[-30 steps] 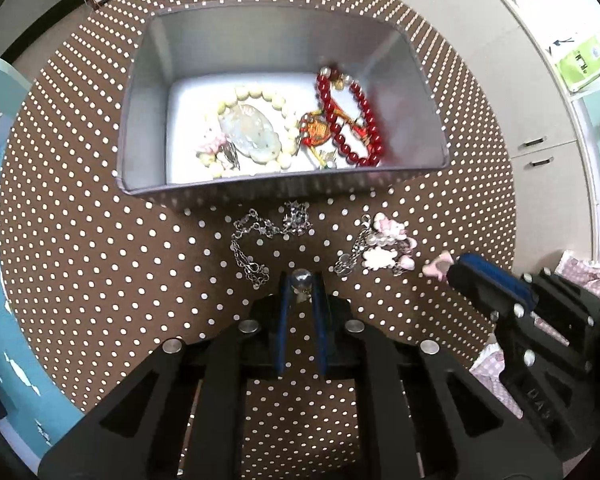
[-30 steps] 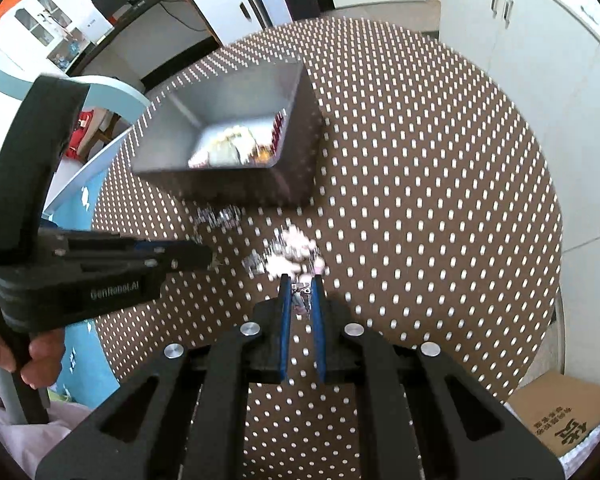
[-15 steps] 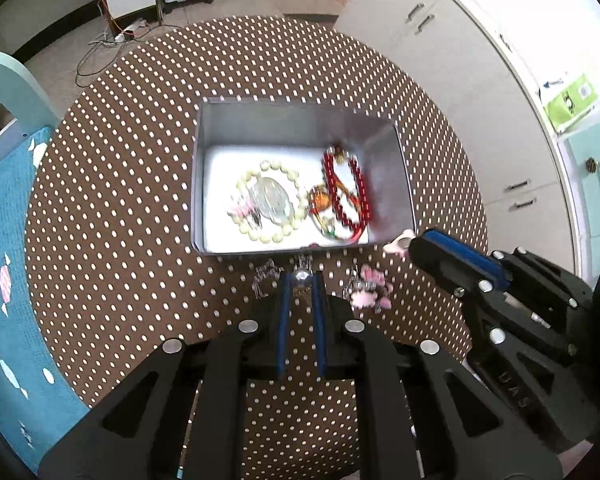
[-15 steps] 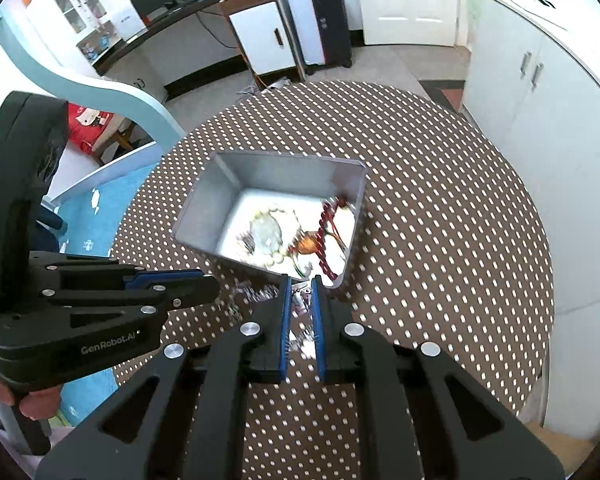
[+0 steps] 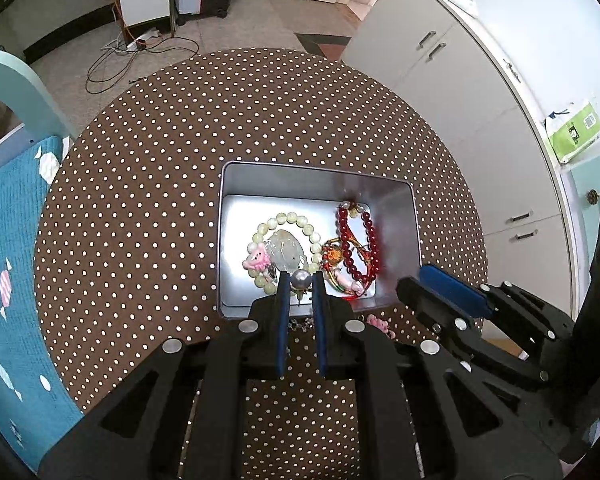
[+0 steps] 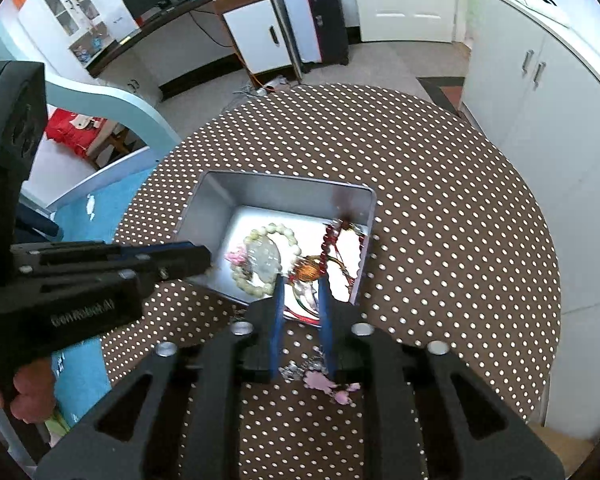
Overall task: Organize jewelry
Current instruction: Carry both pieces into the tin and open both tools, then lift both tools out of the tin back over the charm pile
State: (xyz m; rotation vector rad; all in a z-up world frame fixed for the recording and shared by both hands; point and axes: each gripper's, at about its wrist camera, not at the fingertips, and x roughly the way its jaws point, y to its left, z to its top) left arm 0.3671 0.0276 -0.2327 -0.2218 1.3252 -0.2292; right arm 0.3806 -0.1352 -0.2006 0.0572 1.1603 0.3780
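Left wrist view: left hand-held gripper (image 5: 301, 280) hangs over the near edge of the tin (image 5: 228, 240), fingers clamped on a grey pearl (image 5: 301, 279); a bit of silver chain (image 5: 300, 323) shows below it, between the fingers, over the tabletop (image 5: 148, 184). Tin sits open on the brown dotted tabletop. Inside: pale bead bracelet (image 5: 286, 218) ringing a clear pendant (image 5: 286, 249), small pink charm (image 5: 256, 261) at its left, red bead bracelet (image 5: 370, 236) on the right with an orange ornament (image 5: 334, 255) touching it. Right hand-held gripper (image 5: 410, 286) enters from the right, tip just beside the tin's near right corner; a pink charm (image 5: 378, 323) shows under it, outside the tin. Right wrist view: right hand-held gripper (image 6: 300, 286) is above the tin's (image 6: 208, 204) near wall, fingers narrowly apart; a silver chain with pink charm (image 6: 318, 380) hangs blurred between them lower down, so whether they pinch it, cannot tell. Bead bracelet (image 6: 286, 232) and red beads (image 6: 326, 240) lie in the tin. Left hand-held gripper (image 6: 204, 258) comes in from the left, tip at the tin's left wall, a hand (image 6: 24, 392) on its grip.
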